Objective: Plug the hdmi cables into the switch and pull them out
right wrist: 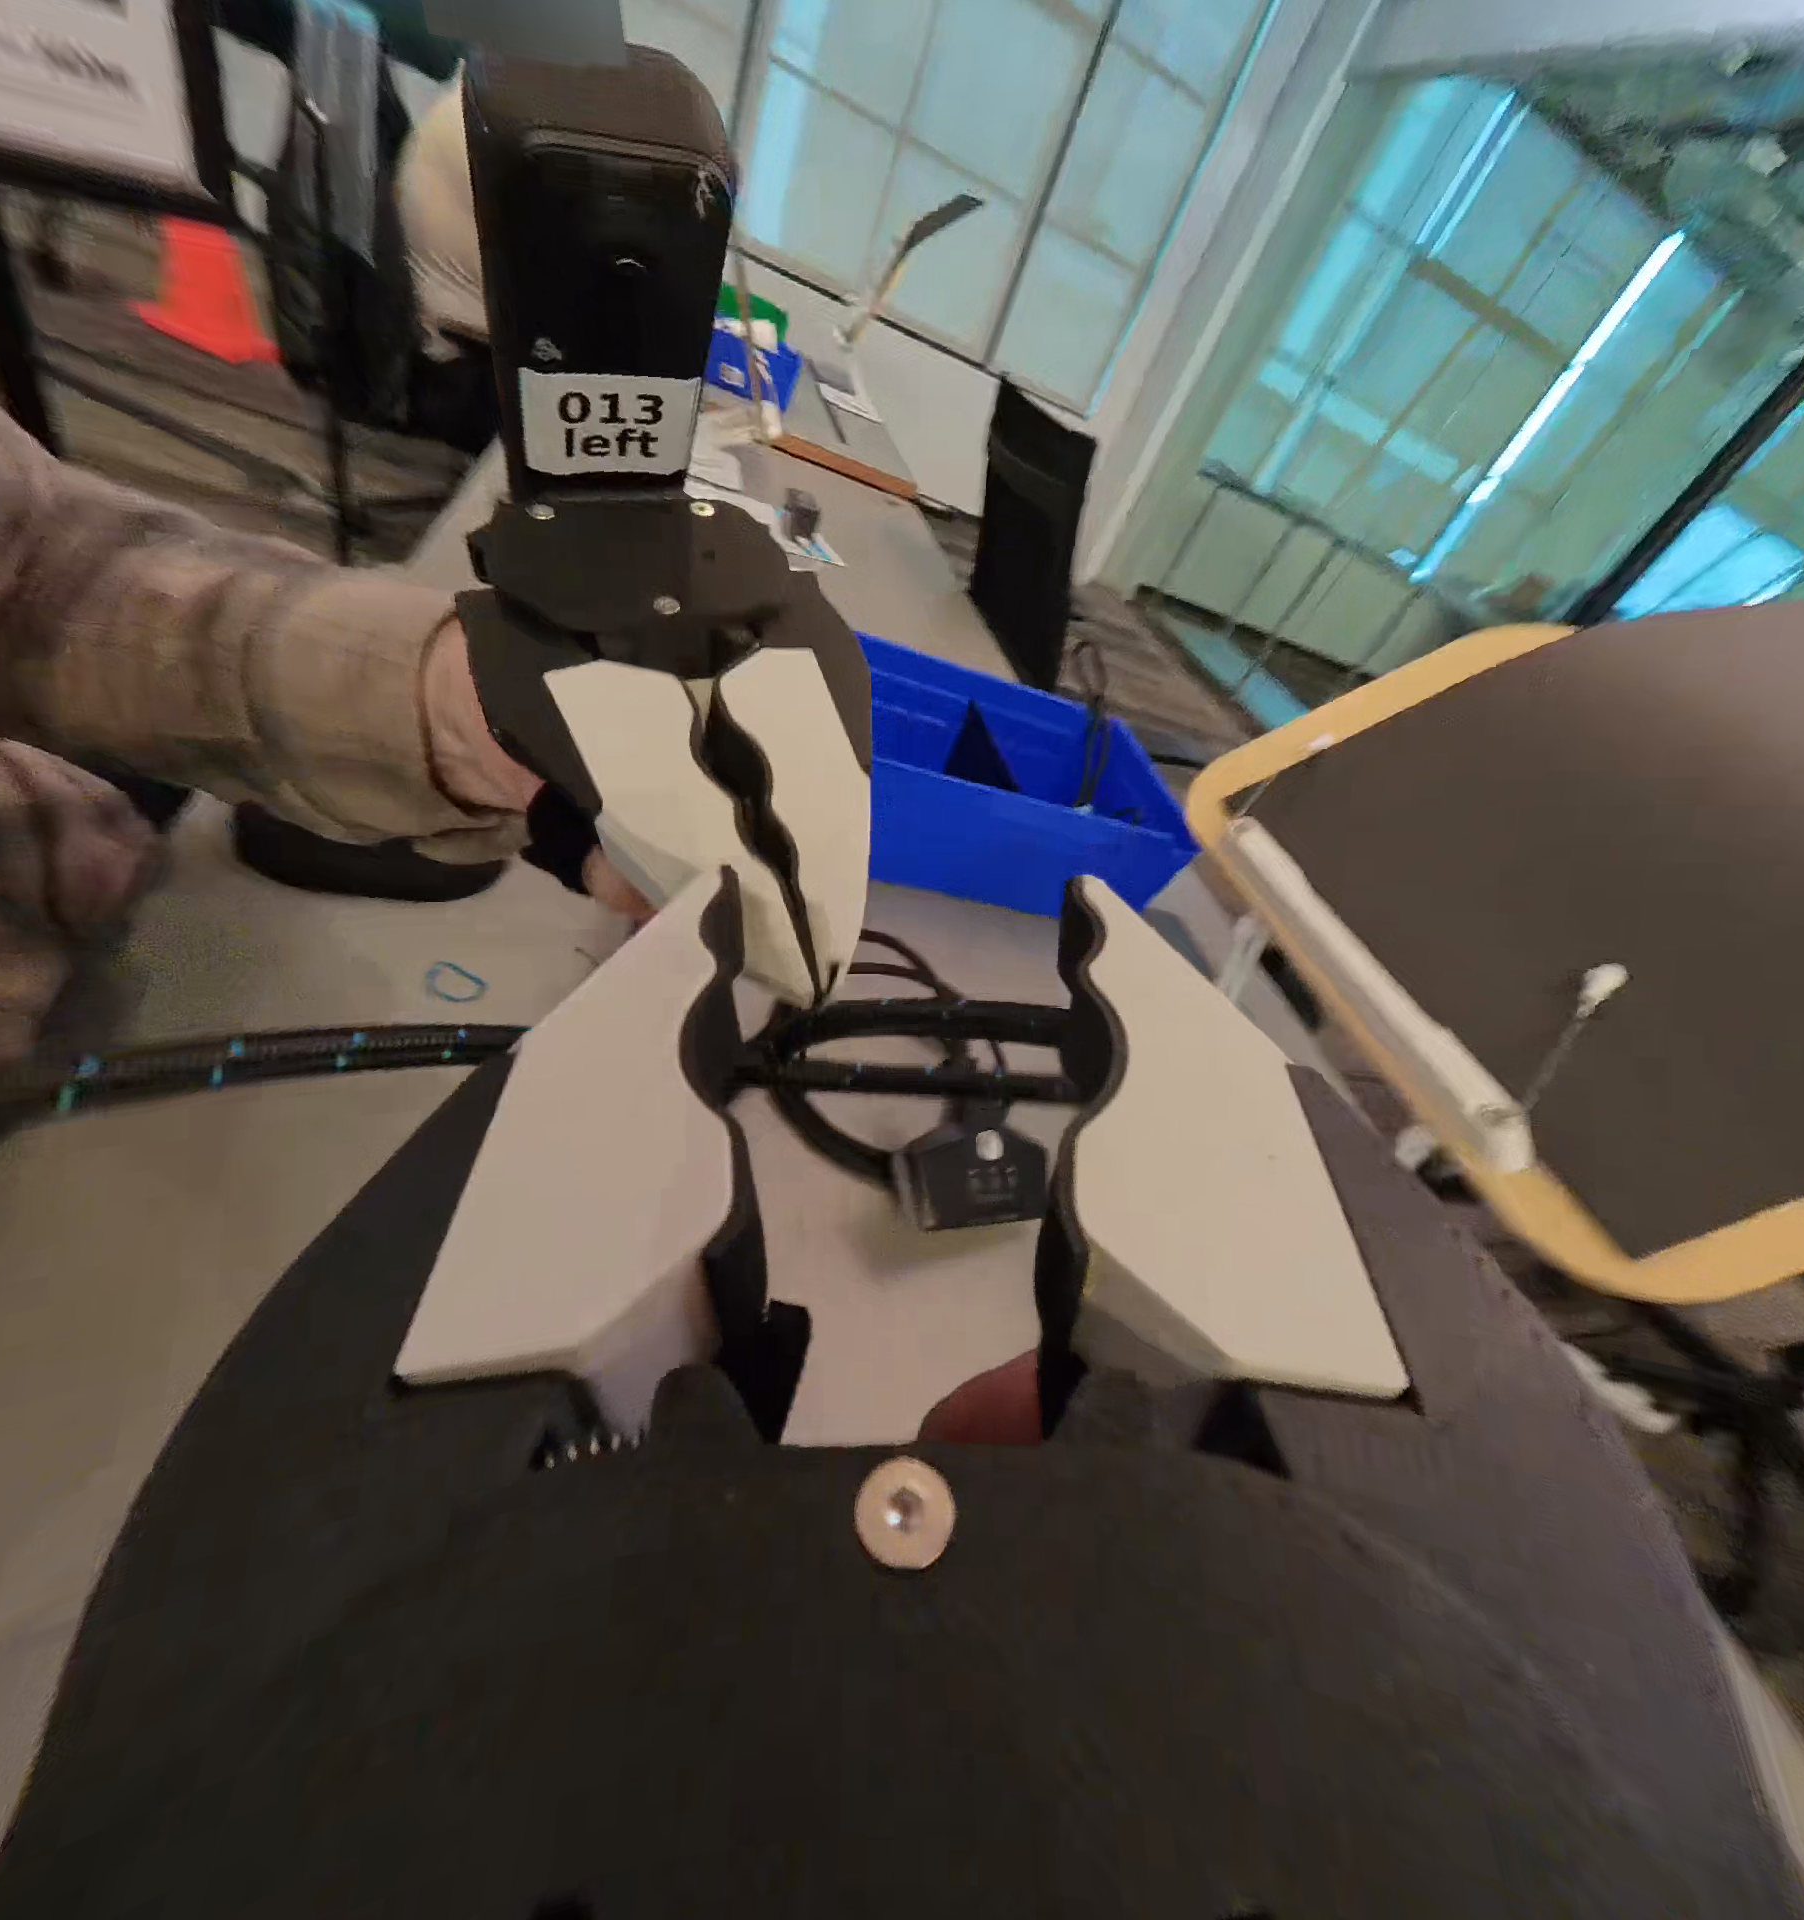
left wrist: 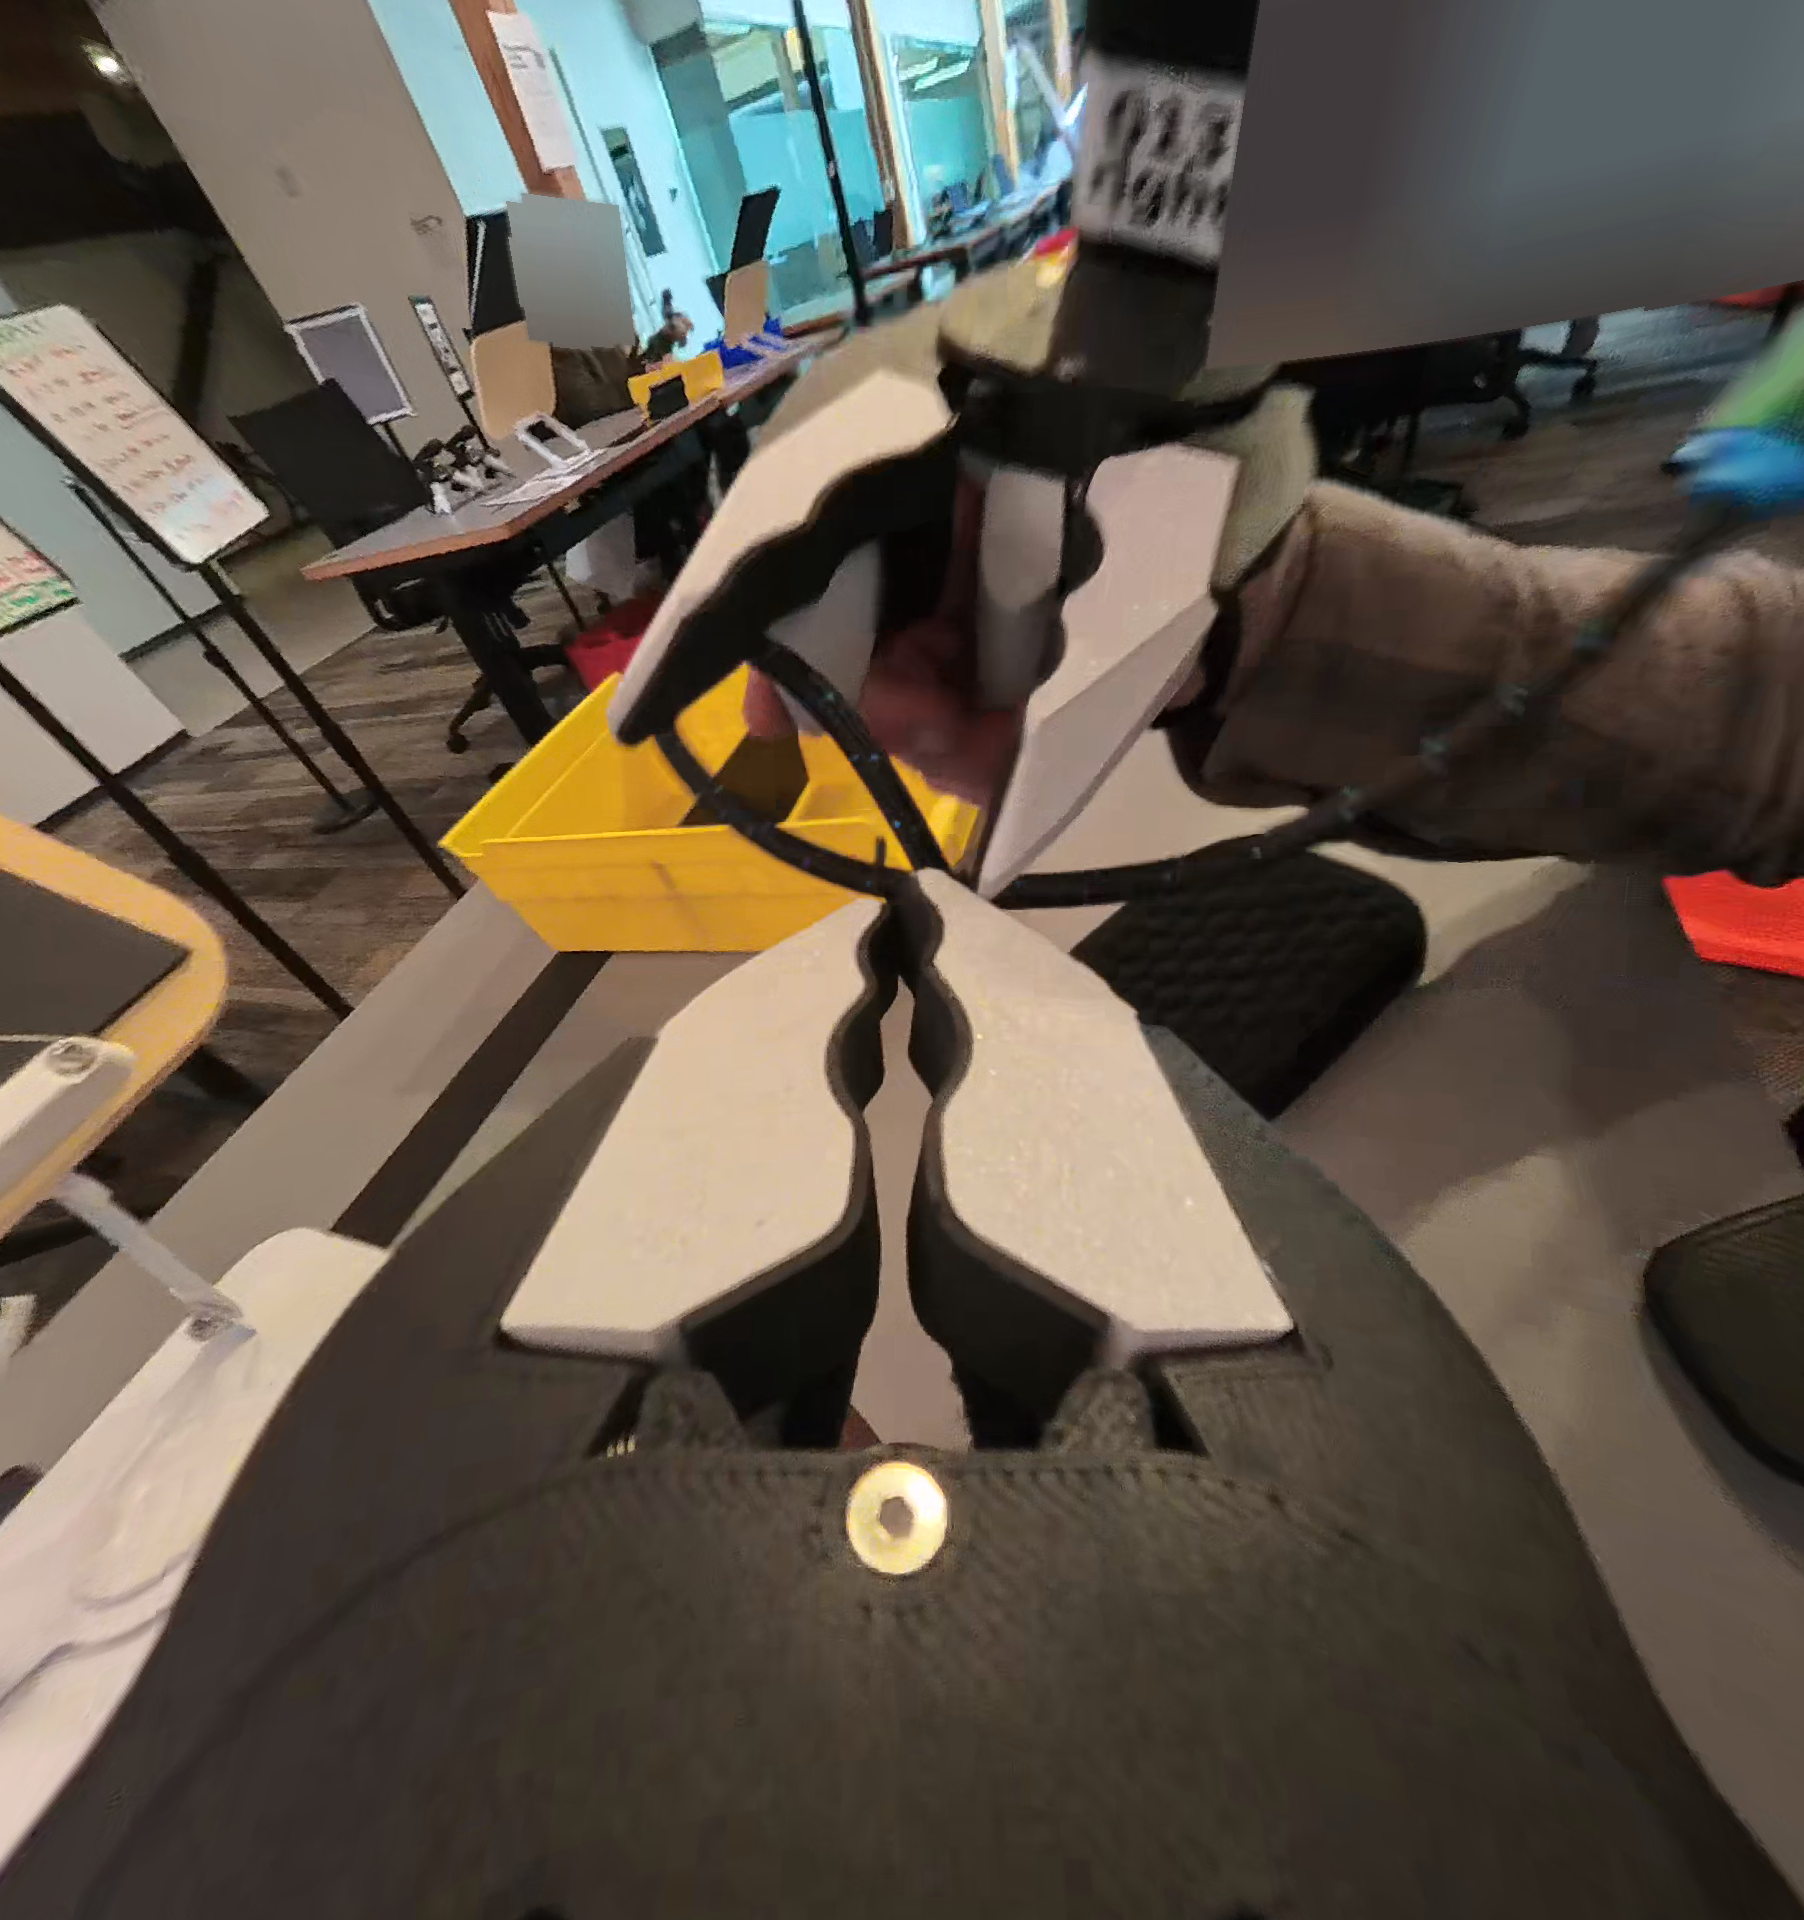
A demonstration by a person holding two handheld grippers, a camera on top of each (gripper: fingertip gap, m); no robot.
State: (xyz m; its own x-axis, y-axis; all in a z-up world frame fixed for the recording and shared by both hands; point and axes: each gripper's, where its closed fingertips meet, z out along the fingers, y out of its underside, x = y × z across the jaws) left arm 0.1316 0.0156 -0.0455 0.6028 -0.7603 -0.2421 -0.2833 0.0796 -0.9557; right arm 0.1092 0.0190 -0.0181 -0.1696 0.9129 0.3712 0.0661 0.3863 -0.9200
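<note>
Black braided HDMI cable (right wrist: 285, 1049) ran in from the left to a coil on the grey table (right wrist: 254, 1299). The left gripper (right wrist: 810, 982) pinched it, while the right gripper (right wrist: 898, 1049) stood spread around the loops, the switch (right wrist: 971, 1179) just beyond. Likely still untangling; next comes finding a plug end.

2 grippers: left gripper (right wrist: 820, 982), right gripper (right wrist: 903, 904). 1 HDMI switch (right wrist: 971, 1179). 1 braided black cable (right wrist: 285, 1049) running off left; further black cables coiled by switch, count unclear. 1 yellow bin (left wrist: 607, 883). 1 blue bin (right wrist: 1002, 831). 1 blue rubber band (right wrist: 454, 982).
</note>
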